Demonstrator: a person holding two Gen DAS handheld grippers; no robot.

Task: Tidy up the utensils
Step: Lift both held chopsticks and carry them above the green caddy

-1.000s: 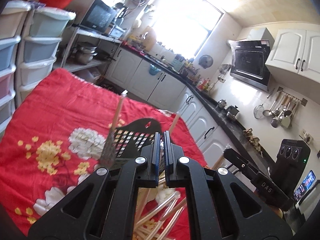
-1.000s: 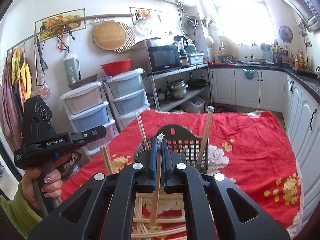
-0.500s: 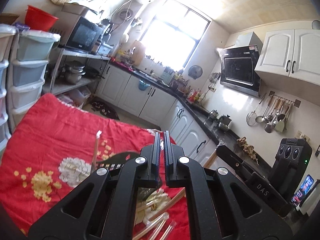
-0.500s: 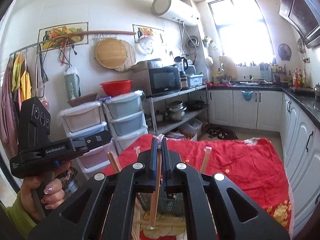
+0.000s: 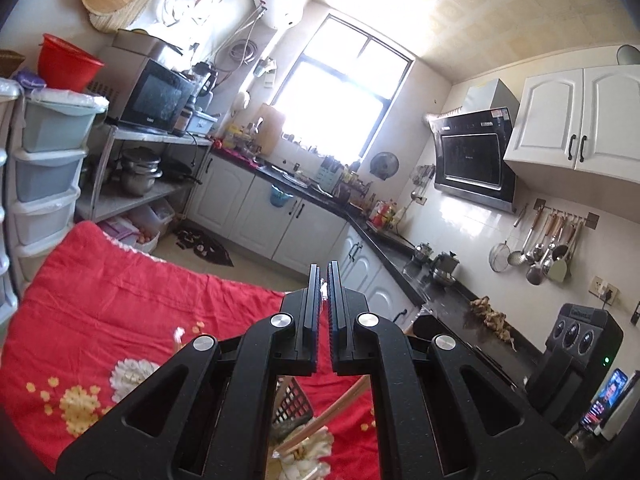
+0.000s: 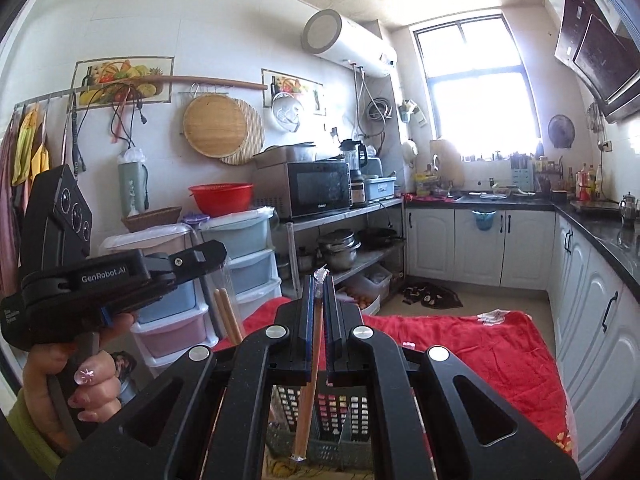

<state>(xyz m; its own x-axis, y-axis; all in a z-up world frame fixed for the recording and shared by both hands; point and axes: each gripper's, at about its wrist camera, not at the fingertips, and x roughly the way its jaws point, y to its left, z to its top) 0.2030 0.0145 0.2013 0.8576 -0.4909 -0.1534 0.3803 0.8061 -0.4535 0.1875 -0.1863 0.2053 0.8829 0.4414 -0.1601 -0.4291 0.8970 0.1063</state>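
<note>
The step in hand looks like carrying wrapped chopsticks to the holder. The right gripper (image 6: 317,308) is clamped on a wrapped pair of chopsticks (image 6: 309,380), a slim tan wooden stick in a clear, crinkled plastic sleeve that pokes out above the jaws at twelve o'clock and hangs down toward six o'clock. Directly below it sits the dark basket (image 6: 320,428), a rigid plastic holder with a grid of small square holes, standing on the red floral cloth (image 6: 500,356), which is soft and quilted. The left gripper (image 5: 324,312) has its jaws drawn together on a thin sliver of clear wrapper; in the right wrist view another wrapped pair (image 6: 228,316) hangs below it at nine o'clock, pale wood, rounded at the top. The person's hand (image 6: 76,384) grips the left tool's handle. More wrapped sticks (image 5: 320,420) lie on the cloth by the basket at six o'clock of the left view. The next move likely calls for lowering each pair, tip first, into the basket's open top and letting go.
</note>
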